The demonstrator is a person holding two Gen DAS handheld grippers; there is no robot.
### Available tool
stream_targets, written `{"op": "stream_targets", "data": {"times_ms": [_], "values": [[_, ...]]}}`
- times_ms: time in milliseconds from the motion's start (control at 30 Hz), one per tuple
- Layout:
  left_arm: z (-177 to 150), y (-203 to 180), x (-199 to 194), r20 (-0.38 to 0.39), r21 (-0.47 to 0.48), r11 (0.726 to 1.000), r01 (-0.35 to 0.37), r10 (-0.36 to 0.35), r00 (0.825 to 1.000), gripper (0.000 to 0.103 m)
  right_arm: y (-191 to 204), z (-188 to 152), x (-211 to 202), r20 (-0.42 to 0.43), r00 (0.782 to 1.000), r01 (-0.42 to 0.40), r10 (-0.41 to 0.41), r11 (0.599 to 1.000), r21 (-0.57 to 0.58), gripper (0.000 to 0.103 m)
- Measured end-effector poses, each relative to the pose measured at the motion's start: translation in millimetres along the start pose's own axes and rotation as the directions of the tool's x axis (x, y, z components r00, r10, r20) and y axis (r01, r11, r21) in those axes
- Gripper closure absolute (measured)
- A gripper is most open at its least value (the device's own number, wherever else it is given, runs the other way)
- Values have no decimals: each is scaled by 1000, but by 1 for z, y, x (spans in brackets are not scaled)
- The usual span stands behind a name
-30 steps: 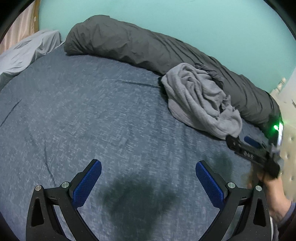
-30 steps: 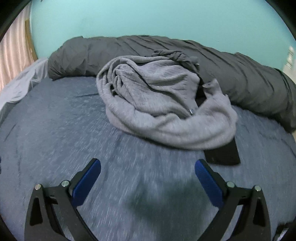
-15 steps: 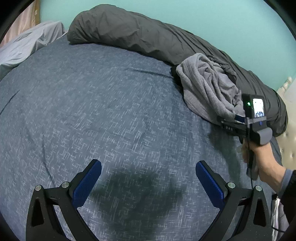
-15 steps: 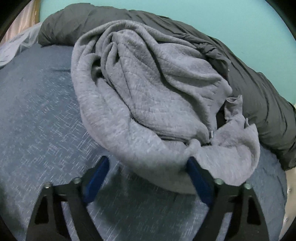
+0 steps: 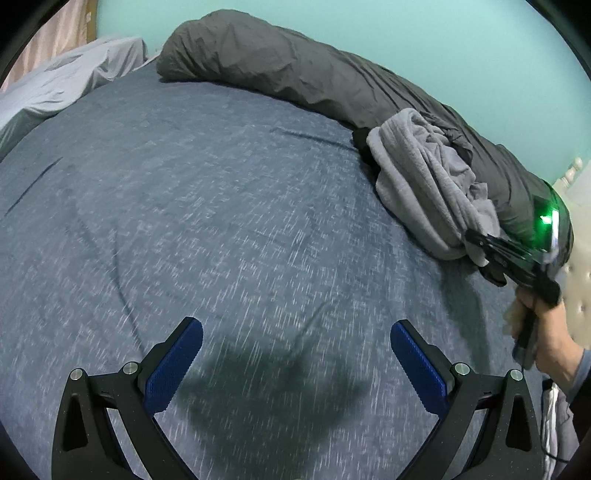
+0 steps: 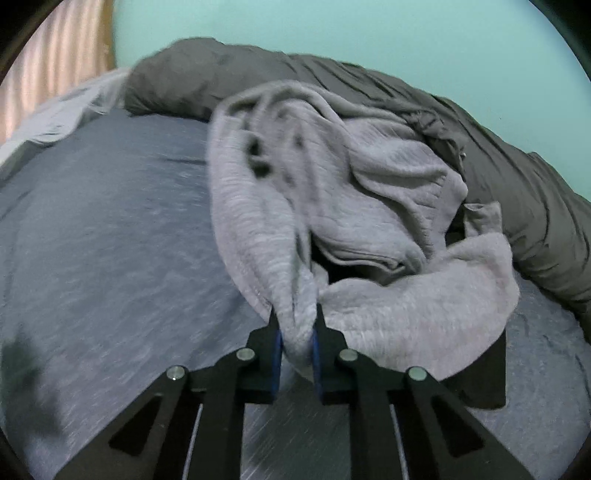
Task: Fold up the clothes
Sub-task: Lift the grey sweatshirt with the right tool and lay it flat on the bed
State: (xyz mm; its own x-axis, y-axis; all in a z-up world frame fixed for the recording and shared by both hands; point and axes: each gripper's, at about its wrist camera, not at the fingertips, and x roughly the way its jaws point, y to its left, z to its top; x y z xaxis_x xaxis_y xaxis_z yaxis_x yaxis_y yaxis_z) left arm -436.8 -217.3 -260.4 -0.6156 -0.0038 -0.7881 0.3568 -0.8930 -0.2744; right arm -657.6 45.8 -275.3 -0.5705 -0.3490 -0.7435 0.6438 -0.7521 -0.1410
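A crumpled light grey sweatshirt (image 6: 332,206) lies on the blue bed sheet (image 6: 103,229), against the rolled dark grey duvet (image 6: 517,192). My right gripper (image 6: 297,332) is shut on a fold at the sweatshirt's near edge. In the left wrist view the sweatshirt (image 5: 417,184) lies at the far right with the right gripper (image 5: 480,243) at its near end. My left gripper (image 5: 295,354) is open and empty above bare sheet, well left of the sweatshirt.
A dark flat garment (image 6: 480,376) lies under the sweatshirt's right side. A pale grey sheet (image 5: 62,81) lies bunched at the far left. The teal wall (image 5: 406,33) stands behind the duvet. A cream tufted headboard (image 5: 580,258) is at the right.
My right gripper went from open before the sweatshirt to shut on its near edge. The left gripper stayed open and shifted slightly over the sheet.
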Motion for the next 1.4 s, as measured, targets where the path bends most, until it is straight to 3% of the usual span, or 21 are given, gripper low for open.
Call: {"op": "stream_targets", "data": {"times_ms": [133, 333, 700, 933, 1100, 1400], "values": [[-15, 3, -27, 29, -5, 1000, 3, -3, 1000, 0, 32, -22, -41, 36, 996, -86, 86, 996, -10, 91], [-48, 11, -63, 72, -7, 1000, 9, -8, 997, 0, 67, -59, -101, 108, 972, -212, 209, 977, 11, 92], [-122, 20, -95, 161, 0, 999, 49, -48, 986, 0, 118, -138, -172, 189, 932, -314, 310, 949, -14, 92], [-162, 14, -151, 224, 20, 994, 107, -109, 968, 0, 129, -172, -248, 284, 922, -280, 264, 960, 17, 92], [-186, 21, -209, 234, 16, 995, 103, -104, 967, 0, 133, -183, -311, 311, 925, -246, 219, 968, 49, 92], [-215, 34, -266, 257, 4, 994, 109, -106, 961, 0, 139, -211, -416, 349, 926, -194, 147, 976, 103, 93]]}}
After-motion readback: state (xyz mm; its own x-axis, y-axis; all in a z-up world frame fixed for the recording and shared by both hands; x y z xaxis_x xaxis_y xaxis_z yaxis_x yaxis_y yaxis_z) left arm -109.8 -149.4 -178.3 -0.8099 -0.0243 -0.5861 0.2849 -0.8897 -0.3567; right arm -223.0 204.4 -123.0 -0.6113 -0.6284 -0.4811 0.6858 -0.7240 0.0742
